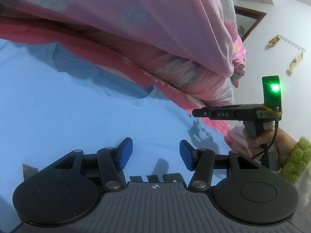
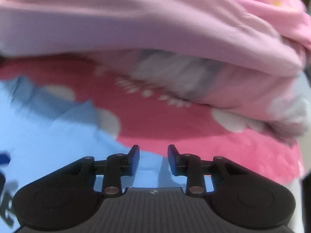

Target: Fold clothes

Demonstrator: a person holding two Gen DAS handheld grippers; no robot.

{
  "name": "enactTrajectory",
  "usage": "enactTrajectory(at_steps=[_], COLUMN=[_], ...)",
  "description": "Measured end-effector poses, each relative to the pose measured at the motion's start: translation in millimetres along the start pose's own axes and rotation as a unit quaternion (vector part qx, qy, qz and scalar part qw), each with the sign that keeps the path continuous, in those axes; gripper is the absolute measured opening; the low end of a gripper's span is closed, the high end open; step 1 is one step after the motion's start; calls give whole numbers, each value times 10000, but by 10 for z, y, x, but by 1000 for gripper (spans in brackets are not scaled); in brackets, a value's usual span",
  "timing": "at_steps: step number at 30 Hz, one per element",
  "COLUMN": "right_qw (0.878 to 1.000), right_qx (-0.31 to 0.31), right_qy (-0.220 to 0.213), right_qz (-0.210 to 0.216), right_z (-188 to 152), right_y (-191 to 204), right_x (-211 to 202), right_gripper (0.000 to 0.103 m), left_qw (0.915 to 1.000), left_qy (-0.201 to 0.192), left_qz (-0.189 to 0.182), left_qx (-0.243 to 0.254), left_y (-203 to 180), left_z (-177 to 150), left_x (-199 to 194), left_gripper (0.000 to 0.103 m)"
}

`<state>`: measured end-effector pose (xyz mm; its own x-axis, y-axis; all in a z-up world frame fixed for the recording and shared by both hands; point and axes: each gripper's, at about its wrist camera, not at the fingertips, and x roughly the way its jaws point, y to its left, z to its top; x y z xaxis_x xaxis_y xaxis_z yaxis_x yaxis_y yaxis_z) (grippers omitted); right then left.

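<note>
A light blue T-shirt (image 1: 77, 106) lies spread flat on a pink bed sheet, its neckline (image 1: 143, 99) toward the bedding pile. My left gripper (image 1: 156, 145) hovers over the shirt's chest, open, with nothing between its blue pads. My right gripper (image 1: 196, 113) shows side-on at the shirt's right edge, held by a hand (image 1: 279, 141) in a green cuff. In the blurred right wrist view, that right gripper (image 2: 153, 151) stands open above the edge of the blue shirt (image 2: 48, 136), with no cloth between its pads.
A heap of pink quilt (image 1: 155, 19) rises just beyond the shirt. The pink patterned sheet (image 2: 175, 126) lies between the two. To the right, a white wall carries a dark wooden frame (image 1: 250, 21) and a hook rack (image 1: 289, 44).
</note>
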<state>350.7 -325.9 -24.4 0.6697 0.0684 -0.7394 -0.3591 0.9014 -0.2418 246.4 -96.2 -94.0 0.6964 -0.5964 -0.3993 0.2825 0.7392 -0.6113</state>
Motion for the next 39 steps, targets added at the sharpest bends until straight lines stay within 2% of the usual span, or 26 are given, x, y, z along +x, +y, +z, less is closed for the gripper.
enactTrajectory(at_steps=[3,6,11,14,15,16,17,19,23,26,27,29,30,32,34,37,39], right_qw=[9991,9960,9906,9904,9910,9916,9921,9928,9967,9987,9991,9993,9985,9944,9890,9901,9894], right_qx=[-364,-672,-1086,-1122,-1095,-1066,-1037,-1054,-724,-428,-315,59,345,903,1401,1285,1165], right_qy=[112,237,159,216,169,117,65,-105,-338,-268,-253,-269,-315,-371,-420,-400,-63], right_qz=[180,541,818,772,751,729,707,564,166,-52,-131,-249,-285,-395,-210,393,864], right_z=[27,55,62,31,20,9,-2,-29,-39,-49,-52,-29,-4,51,106,206,275], right_y=[0,60,209,267,280,293,305,337,268,212,196,115,30,-144,-304,-247,-129], right_x=[44,106,138,255,250,242,234,196,182,309,353,400,388,360,274,157,269], right_gripper=[36,43,43,40,34,14,2,2,2,4,8,25,29,29,29,29,27], left_qw=[10000,10000,10000,10000,10000,10000,10000,10000,10000,10000,10000,10000,10000,10000,10000,10000,10000], left_qy=[4,4,1,1,1,1,1,2,5,7,8,9,9,11,13,14,12], left_qz=[0,2,10,10,9,9,10,14,21,19,18,17,19,18,19,31,29], left_qx=[-6,0,11,3,0,0,1,1,8,5,4,2,4,-2,-1,10,6], left_y=[5,7,4,5,6,7,7,6,2,5,7,11,11,11,10,-1,-3], left_z=[2,-2,-6,-7,-6,-6,-5,-5,-5,0,0,2,2,1,2,4,4], left_x=[-2,-12,-24,-28,-29,-29,-30,-31,-31,-30,-32,-34,-35,-36,-37,-38,-37], left_gripper=[54,54,54,54,54,54,54,54,54,54,54,54,54,54,54,54,54])
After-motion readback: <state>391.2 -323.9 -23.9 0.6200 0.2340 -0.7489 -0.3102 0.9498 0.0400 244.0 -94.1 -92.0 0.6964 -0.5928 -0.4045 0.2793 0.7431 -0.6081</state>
